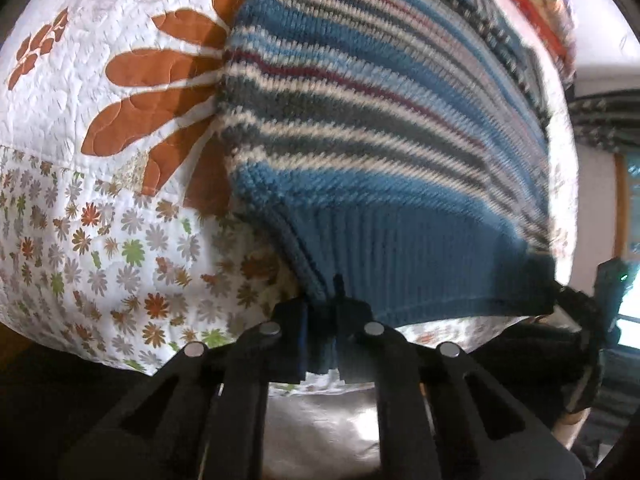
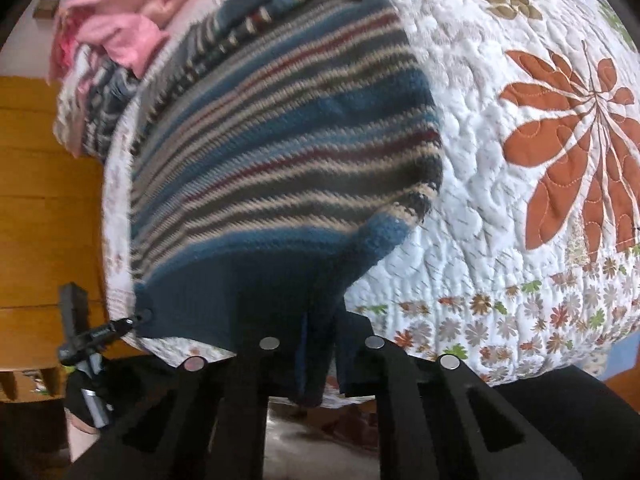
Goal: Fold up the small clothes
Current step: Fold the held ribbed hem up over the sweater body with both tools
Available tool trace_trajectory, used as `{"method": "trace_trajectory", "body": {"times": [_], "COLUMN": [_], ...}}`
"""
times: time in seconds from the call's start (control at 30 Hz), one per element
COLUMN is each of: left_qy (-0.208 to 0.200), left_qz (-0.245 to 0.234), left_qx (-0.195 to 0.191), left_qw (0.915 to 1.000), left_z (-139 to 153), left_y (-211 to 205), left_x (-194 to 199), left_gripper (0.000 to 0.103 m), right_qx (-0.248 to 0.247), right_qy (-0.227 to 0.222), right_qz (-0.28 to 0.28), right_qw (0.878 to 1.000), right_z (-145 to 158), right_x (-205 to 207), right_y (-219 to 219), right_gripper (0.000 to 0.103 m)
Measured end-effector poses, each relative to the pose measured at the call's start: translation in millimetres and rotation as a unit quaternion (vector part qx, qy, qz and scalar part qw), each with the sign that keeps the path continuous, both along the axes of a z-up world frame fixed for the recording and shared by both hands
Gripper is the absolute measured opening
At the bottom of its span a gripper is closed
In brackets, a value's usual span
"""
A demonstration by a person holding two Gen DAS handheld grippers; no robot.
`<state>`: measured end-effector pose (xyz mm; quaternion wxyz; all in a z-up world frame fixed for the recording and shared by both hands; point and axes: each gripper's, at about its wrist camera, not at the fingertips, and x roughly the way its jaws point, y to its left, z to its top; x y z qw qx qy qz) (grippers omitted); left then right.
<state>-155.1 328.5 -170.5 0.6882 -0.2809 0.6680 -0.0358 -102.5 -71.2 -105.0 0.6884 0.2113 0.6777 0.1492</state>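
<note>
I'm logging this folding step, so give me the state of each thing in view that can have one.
Striped sweater: spread on the quilt, blue hem pinched at both corners.
Left gripper: shut on the hem.
Right gripper: shut on the hem.
Quilt: laid flat under the sweater.
Pink garment: crumpled, unfolded, beyond the sweater.

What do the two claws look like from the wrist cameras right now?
Both look alike: matte black. The left claw and the right claw each show two pairs of flat angular linkage arms with slot-shaped cutouts, joined by four round silver pivot pins. The left wrist view shows the other unit at its right edge with a small green light. No sleeves or cables are clearly visible.
</note>
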Motion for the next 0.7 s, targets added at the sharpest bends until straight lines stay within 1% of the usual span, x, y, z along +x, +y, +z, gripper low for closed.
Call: {"method": "trace_trajectory", "body": {"times": [0.1, 0.17, 0.23, 0.37, 0.43, 0.5, 0.63, 0.7], "left_qy": [-0.033, -0.052, -0.064, -0.075, -0.081, -0.089, -0.100, -0.104], "left_qz": [0.010, 0.009, 0.007, 0.008, 0.009, 0.012, 0.017, 0.023], "left_qx": [-0.020, -0.018, -0.010, -0.002, 0.001, 0.003, 0.001, -0.002], "left_qw": [0.9992, 0.9984, 0.9979, 0.9971, 0.9966, 0.9960, 0.9948, 0.9943], "left_z": [16, 29, 36, 45, 50, 57, 67, 67], "left_y": [3, 2, 2, 8, 19, 24, 40, 42], "left_x": [8, 14, 24, 46, 58, 76, 102, 121], "left_gripper": [0.008, 0.008, 0.008, 0.008, 0.008, 0.008, 0.008, 0.008], "right_qx": [0.008, 0.016, 0.014, 0.007, 0.004, 0.000, 0.002, 0.005], "right_qy": [-0.019, -0.029, -0.037, -0.046, -0.048, -0.049, -0.040, -0.031], "right_qz": [0.006, 0.009, 0.011, 0.015, 0.017, 0.016, 0.006, 0.001], "right_qw": [1.000, 0.999, 0.999, 0.999, 0.999, 0.999, 0.999, 0.999], "right_z": [15, 25, 34, 48, 53, 58, 61, 60], "right_x": [8, 17, 23, 44, 55, 68, 106, 123], "right_y": [-1, -2, -3, -2, -1, -3, -1, -1], "right_gripper": [0.010, 0.010, 0.010, 0.010, 0.010, 0.010, 0.010, 0.010]}}
